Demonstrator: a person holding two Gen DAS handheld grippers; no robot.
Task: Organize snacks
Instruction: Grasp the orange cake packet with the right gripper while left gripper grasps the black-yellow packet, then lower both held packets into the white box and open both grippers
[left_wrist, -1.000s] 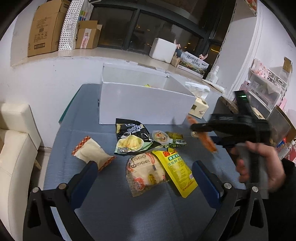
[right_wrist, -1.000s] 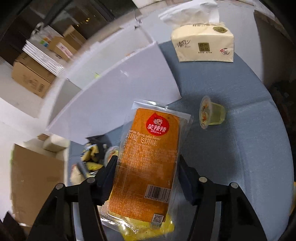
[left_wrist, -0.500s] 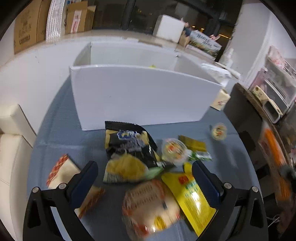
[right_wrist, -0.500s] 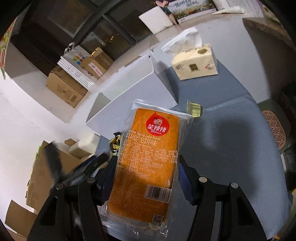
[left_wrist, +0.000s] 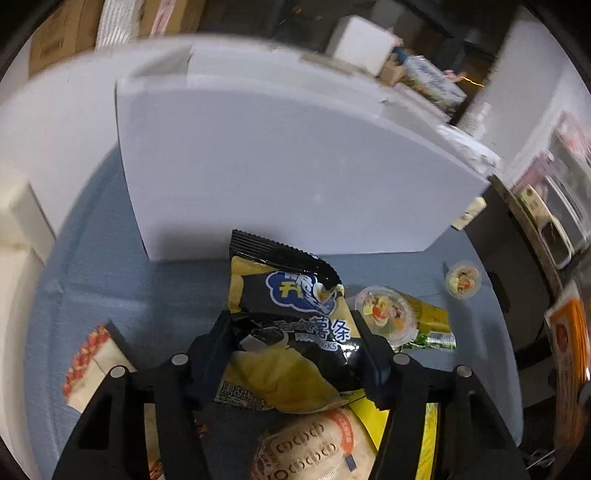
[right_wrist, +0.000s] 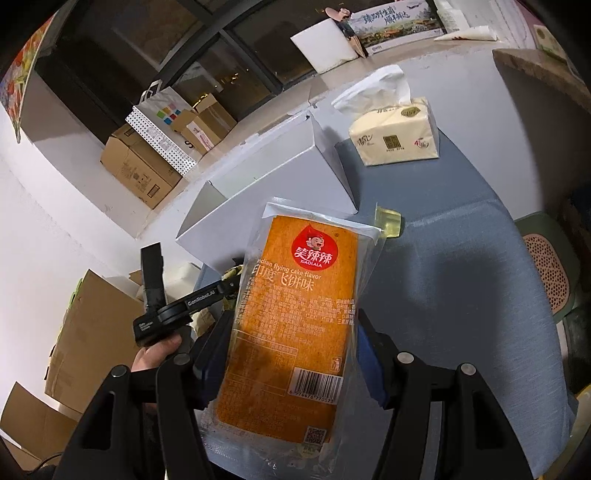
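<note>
My left gripper (left_wrist: 291, 354) is shut on a black and yellow potato stick bag (left_wrist: 291, 325) on the blue table, just in front of the white box (left_wrist: 280, 177). My right gripper (right_wrist: 295, 350) is shut on an orange flying cake packet (right_wrist: 295, 314), held up above the table's right side; the packet also shows at the right edge of the left wrist view (left_wrist: 569, 354). The white box (right_wrist: 273, 195) shows beyond the packet, with the left gripper's body (right_wrist: 173, 310) to its left.
On the table lie a red-edged white pack (left_wrist: 92, 365), a round bun pack (left_wrist: 317, 446), a yellow pouch (left_wrist: 373, 413), two jelly cups (left_wrist: 384, 314) (left_wrist: 461, 278) and a green packet (left_wrist: 430, 325). A tissue pack (right_wrist: 399, 136) stands right of the box. Cardboard boxes (right_wrist: 140, 173) line the ledge.
My left gripper has moved forward and down and closed on the potato stick bag. My right gripper has lifted back with the orange packet still held.
</note>
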